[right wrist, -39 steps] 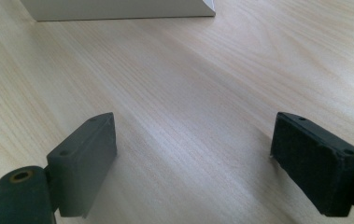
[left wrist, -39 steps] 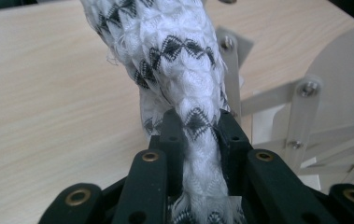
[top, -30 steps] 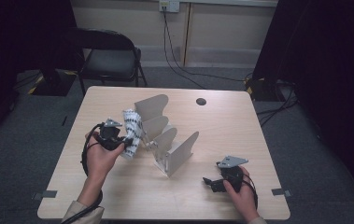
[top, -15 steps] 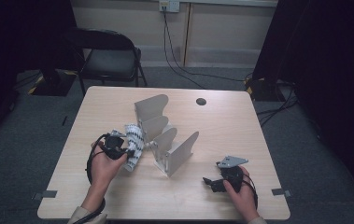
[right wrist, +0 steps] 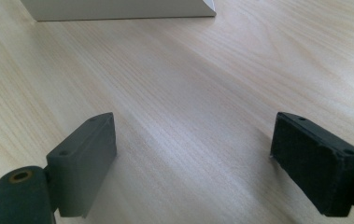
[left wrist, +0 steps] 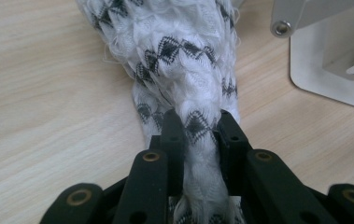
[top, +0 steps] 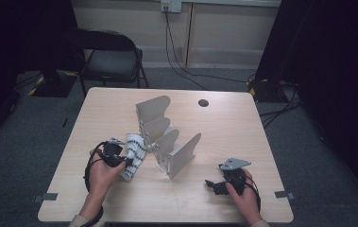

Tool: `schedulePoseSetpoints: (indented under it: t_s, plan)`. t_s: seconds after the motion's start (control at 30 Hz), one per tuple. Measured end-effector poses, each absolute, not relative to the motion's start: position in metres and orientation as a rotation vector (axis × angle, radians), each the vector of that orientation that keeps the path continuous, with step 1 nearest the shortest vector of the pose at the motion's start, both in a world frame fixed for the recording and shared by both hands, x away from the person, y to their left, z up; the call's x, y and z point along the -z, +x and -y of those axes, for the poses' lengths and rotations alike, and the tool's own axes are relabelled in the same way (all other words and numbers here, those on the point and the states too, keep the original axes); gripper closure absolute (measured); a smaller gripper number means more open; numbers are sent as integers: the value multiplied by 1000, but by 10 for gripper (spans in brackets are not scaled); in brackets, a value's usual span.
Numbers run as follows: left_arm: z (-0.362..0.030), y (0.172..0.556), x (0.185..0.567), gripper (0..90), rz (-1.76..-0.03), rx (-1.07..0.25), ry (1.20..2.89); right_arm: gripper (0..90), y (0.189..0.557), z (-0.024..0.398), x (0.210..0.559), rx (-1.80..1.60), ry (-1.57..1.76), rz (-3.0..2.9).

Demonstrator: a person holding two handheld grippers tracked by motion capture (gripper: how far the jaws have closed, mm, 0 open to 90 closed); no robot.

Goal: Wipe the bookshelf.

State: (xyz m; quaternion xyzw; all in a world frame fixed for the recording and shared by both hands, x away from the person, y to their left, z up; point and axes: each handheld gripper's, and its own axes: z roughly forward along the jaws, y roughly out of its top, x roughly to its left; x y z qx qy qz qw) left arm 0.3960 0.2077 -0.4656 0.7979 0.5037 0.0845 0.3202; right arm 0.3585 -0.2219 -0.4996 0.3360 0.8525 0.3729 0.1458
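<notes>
The left gripper [left wrist: 197, 128] is pinching a rolled black-and-white cloth [top: 133, 154], which is lying, it seems, on the table [top: 224, 127] just beside the grey rack [top: 167, 142]. The right gripper [right wrist: 194, 161] is resting near the front edge, jaws spread wide over bare wood.

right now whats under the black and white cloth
The bare wooden table lies under the cloth, beside the grey divider rack. The left gripper pinches one end. Anything beneath the bunched folds is covered and cannot be seen.
</notes>
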Motion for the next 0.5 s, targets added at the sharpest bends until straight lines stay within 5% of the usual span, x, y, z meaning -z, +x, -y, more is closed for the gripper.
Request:
schedulePoseSetpoints:
  t_s: [0.5]
  plan:
    - [-231, 407, 394, 768, -1313, -383, 1957, 135, 359, 222, 500, -1073, 967, -2455]
